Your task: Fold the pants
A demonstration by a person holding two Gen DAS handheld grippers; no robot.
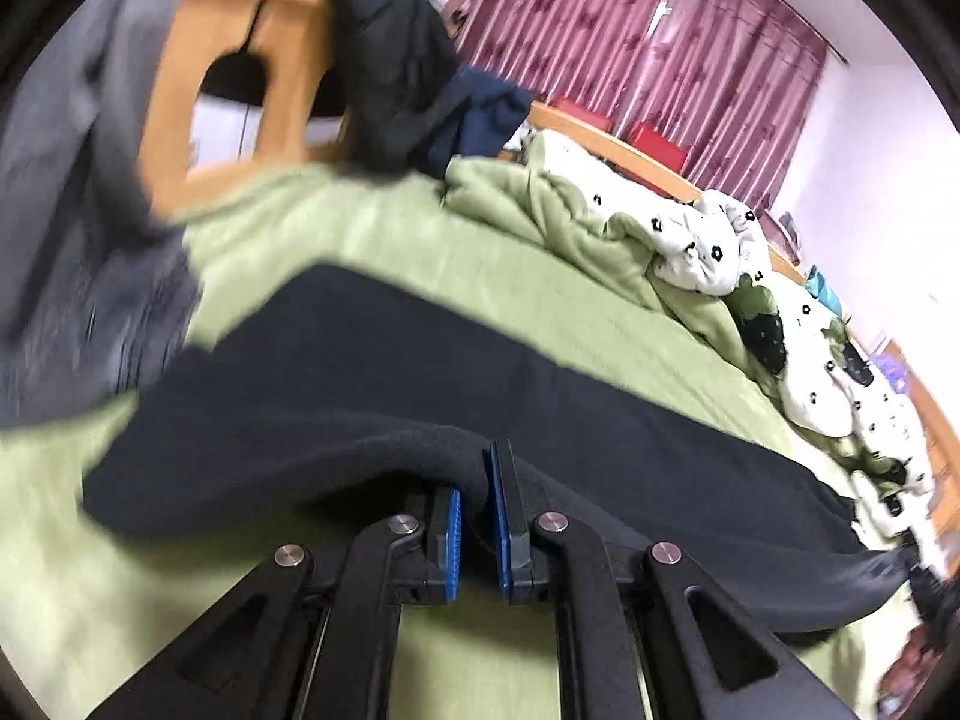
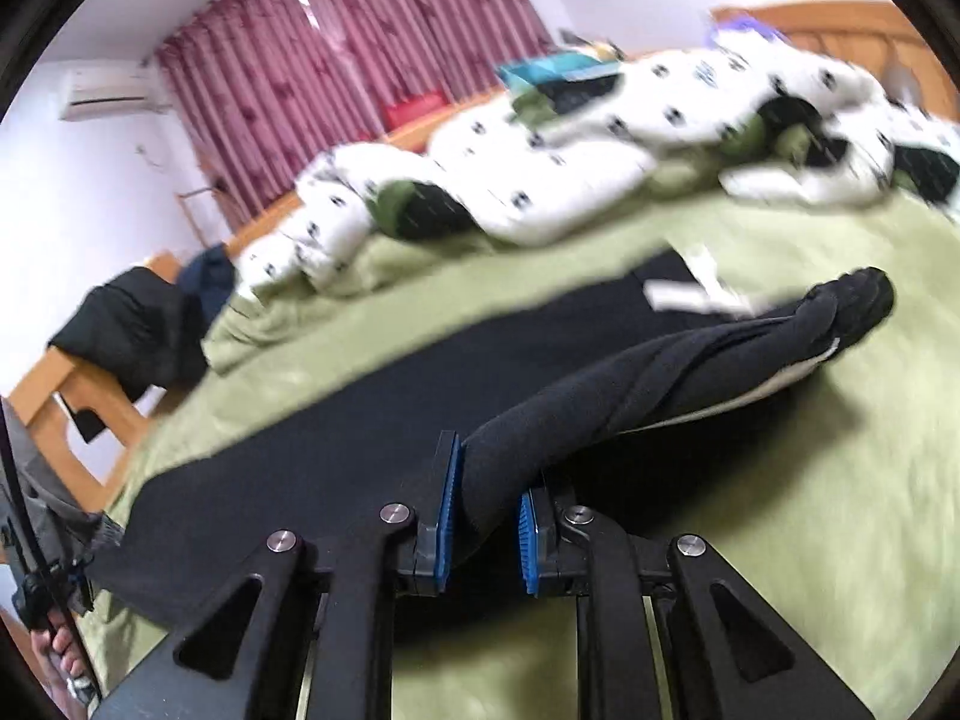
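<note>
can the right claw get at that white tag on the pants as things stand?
Probably not: the right claw is shut on a bunched fold of the black pants, so it's occupied. The white tag lies uncovered further along.

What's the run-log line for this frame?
left gripper: shut on pants | right gripper: shut on pants, bunched | pants: across green bedspread

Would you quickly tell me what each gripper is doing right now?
Left gripper: closed on a fold of the black pants.
Right gripper: closed on a bunched part of the same pants.
</note>
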